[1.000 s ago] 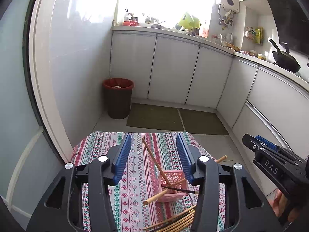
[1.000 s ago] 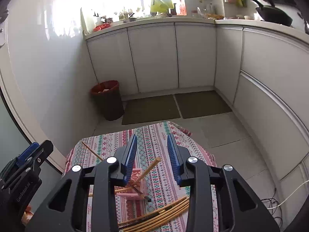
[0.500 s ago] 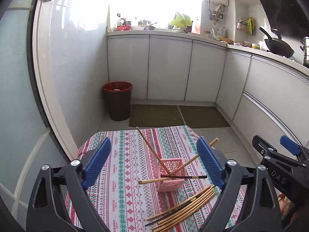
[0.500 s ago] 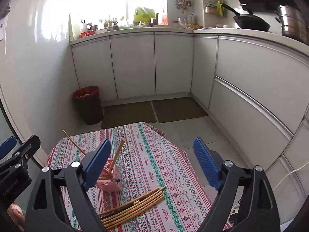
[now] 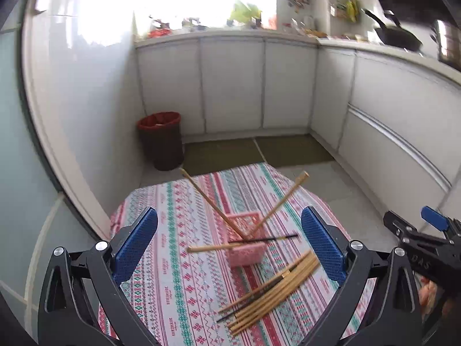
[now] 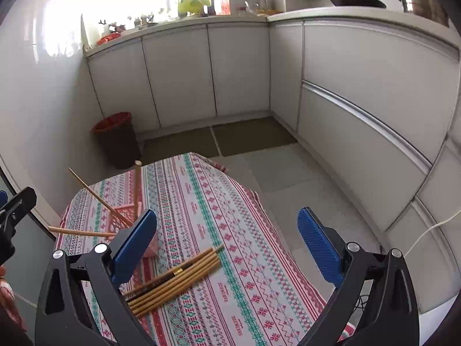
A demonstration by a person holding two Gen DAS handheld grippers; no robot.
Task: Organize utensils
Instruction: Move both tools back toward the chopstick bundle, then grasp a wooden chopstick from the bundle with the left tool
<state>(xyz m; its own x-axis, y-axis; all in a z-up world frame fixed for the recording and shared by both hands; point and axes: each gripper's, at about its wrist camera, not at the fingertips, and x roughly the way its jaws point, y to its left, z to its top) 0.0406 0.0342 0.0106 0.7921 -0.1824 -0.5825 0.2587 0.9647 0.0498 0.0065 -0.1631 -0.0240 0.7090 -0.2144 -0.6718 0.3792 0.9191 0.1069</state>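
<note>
A small pink basket (image 5: 247,246) stands on a table with a patterned cloth (image 5: 178,259). Several chopsticks (image 5: 214,203) stick out of the basket at angles. A bundle of bamboo and dark chopsticks (image 5: 270,291) lies flat on the cloth just in front of it. My left gripper (image 5: 229,243) is open and empty, held above the table with basket and bundle between its wide jaws. My right gripper (image 6: 227,243) is open and empty; the bundle (image 6: 175,281) lies low left of it and the basket (image 6: 124,219) sits behind its left finger.
The other gripper shows at the right edge of the left wrist view (image 5: 426,248). A red-rimmed bin (image 5: 162,139) stands on the floor by white cabinets (image 5: 233,83). Dark floor mats (image 5: 253,152) lie beyond the table. A wok (image 5: 397,39) sits on the counter.
Both grippers opened from nearly shut to wide open and pulled back and up from the basket. The chopsticks stay in the basket and the bundle stays on the cloth.
</note>
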